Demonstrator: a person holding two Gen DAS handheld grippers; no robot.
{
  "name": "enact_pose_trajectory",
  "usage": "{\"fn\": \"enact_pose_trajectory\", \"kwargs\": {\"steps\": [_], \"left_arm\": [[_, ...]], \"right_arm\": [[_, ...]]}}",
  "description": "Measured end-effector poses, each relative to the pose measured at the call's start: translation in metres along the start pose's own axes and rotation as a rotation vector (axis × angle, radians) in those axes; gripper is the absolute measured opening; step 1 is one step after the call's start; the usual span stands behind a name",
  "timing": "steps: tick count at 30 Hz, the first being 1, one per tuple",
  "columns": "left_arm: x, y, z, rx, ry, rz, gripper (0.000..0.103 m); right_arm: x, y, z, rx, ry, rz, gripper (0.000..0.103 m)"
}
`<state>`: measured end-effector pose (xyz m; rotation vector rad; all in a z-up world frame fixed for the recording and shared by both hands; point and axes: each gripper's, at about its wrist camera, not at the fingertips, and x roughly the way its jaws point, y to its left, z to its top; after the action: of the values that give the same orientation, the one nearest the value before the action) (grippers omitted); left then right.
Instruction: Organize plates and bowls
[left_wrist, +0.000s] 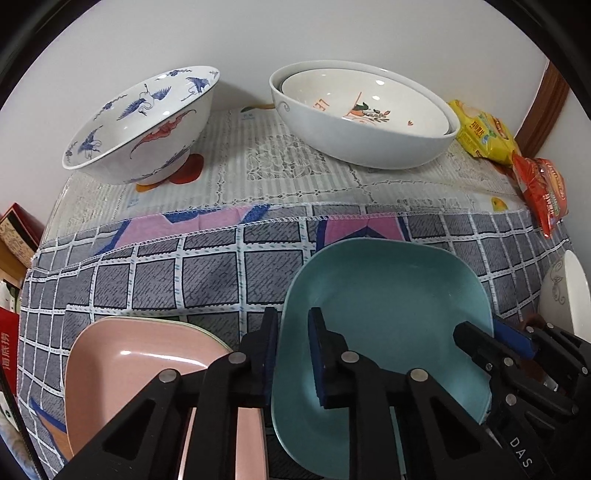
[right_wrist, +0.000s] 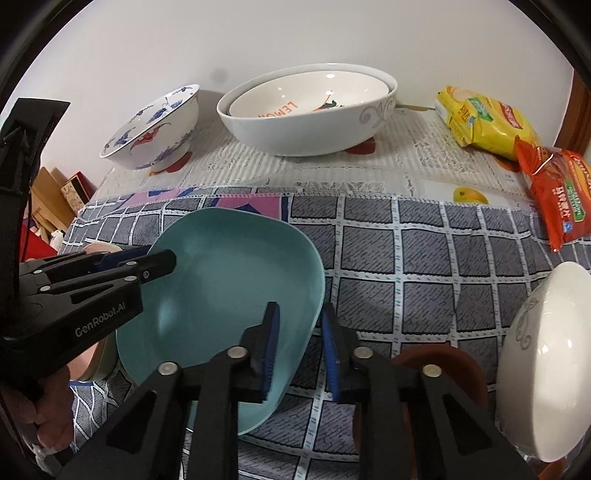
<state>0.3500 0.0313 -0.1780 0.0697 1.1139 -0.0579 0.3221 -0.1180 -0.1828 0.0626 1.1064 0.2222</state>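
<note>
Back of the tabletop (left_wrist: 288, 166), on the lace cover: a blue-and-red crane-pattern bowl (left_wrist: 144, 125) at left, tilted on its foot. Right of it, apart, a large white bowl (left_wrist: 369, 144) with a smaller lettered bowl (left_wrist: 369, 99) nested inside. Against the wall at the right edge, a yellow snack packet (right_wrist: 484, 122) and an orange snack packet (right_wrist: 557, 192), overlapping at a corner.

Front half is covered by a grey checked cloth (right_wrist: 406, 251). On it sits a pink plate (left_wrist: 140, 369) at left, with a paler rim showing beneath its far edge. Just beside it is the teal plate (left_wrist: 388, 325), squarish with rounded corners. To the right, a white bowl (right_wrist: 550, 354) stands on edge, close to my right claw; a reddish-brown dish (right_wrist: 443, 362) lies low between them, mostly hidden by the claw's arm.

My left claw (left_wrist: 293, 354) straddles the teal plate's left rim: one finger outside, toward the pink plate, the other inside the well. The gap is narrow and the blue pads look pressed onto the rim.

My right claw (right_wrist: 301, 350) does the same on the plate's right rim: narrow gap, one pad inside, one outside over the cloth, rim pinched between. Part of a hand (right_wrist: 55, 410) shows under the left claw's body.
</note>
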Motion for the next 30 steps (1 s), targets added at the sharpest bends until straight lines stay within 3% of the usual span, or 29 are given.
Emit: {"fn": "enact_pose_trajectory", "kwargs": {"steps": [6,30], "left_arm": [[-0.007,0.005,0.000,-0.014,-0.018,-0.001,0.009],[-0.130,0.011,-0.037,-0.023,-0.184,-0.025,0.009]], "right_arm": [[0.000,-0.003,0.001,0.020,-0.016,-0.012,0.009],[-0.122,0.023,-0.018,0.070,-0.198,0.011,0.007]]}}
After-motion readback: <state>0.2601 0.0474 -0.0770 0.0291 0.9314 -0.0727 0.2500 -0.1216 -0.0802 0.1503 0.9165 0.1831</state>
